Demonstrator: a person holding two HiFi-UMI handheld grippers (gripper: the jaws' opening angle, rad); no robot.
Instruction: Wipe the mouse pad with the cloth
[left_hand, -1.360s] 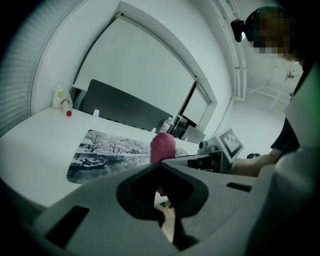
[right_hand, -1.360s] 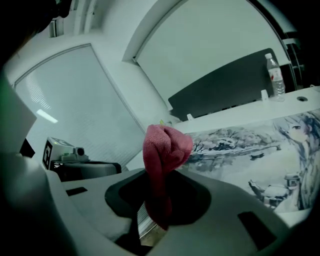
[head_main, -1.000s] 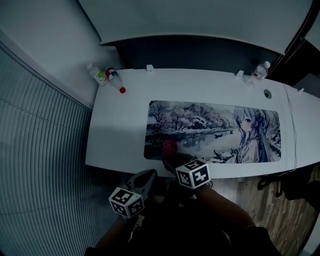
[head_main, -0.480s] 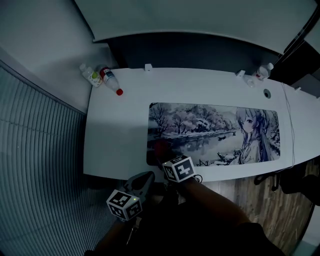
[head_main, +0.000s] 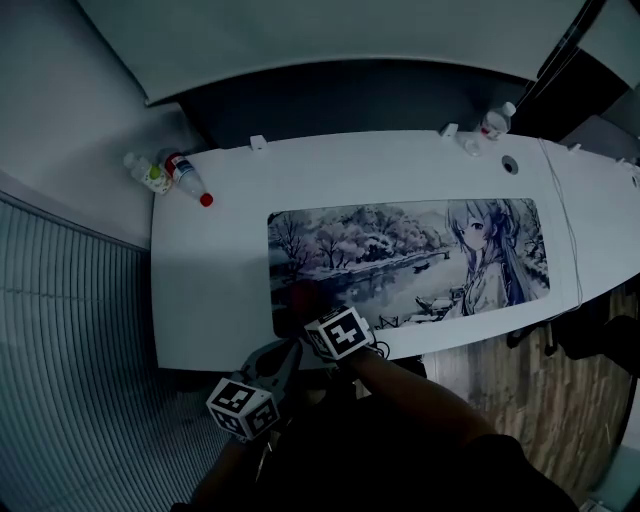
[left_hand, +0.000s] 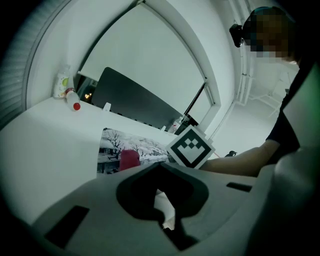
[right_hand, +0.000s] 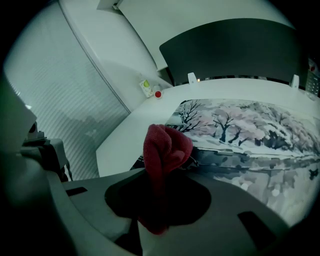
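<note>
— How far along?
— Barely begun, I judge. Your right gripper (right_hand: 159, 176) clamps the red cloth (right_hand: 167, 145) at the mouse pad (right_hand: 250, 131) corner just ahead; your left gripper (left_hand: 162, 212) is closed, empty.

Three views sharing one desk (head_main: 210, 290)
Head view is looking steeply down; both gripper views are facing, close and low, the mouse pad (head_main: 400, 250) near-left corner.

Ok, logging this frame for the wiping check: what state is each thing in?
right gripper: shut on the cloth.
cloth: bunched, at the mouse pad's near left corner.
mouse pad: flat on the desk.
left gripper: shut, empty, off the desk.
red-capped bottle: lying on its side.
</note>
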